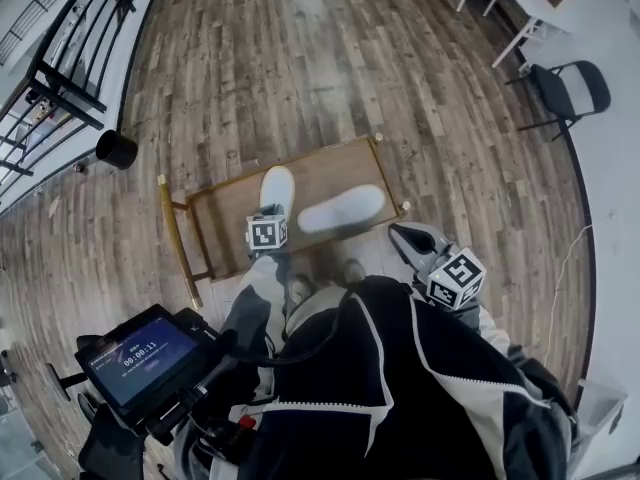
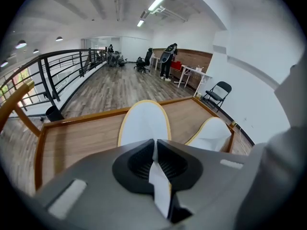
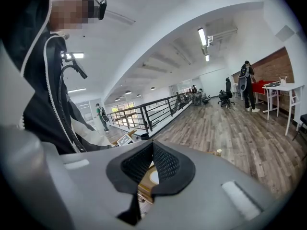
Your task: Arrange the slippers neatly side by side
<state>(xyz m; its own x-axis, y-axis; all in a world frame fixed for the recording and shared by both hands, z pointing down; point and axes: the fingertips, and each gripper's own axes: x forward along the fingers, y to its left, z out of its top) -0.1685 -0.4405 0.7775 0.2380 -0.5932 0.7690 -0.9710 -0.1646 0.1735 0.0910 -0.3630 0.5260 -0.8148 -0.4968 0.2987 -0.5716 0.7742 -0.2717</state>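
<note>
- Pinching the near edge of a slipper, the left gripper has its jaws clenched on it; it looks light and floppy.
- Clenched on nothing are the jaws of the right gripper.

On the dark screen at your lower left in the head view you can read a timer; it seems to be 00:00:11. The smaller lines above and below it are too small to read.

left slipper heel buried under the left tongs, other slipper half blocked by the tongs body, far-off people way too tiny, white table cropped up top
</note>
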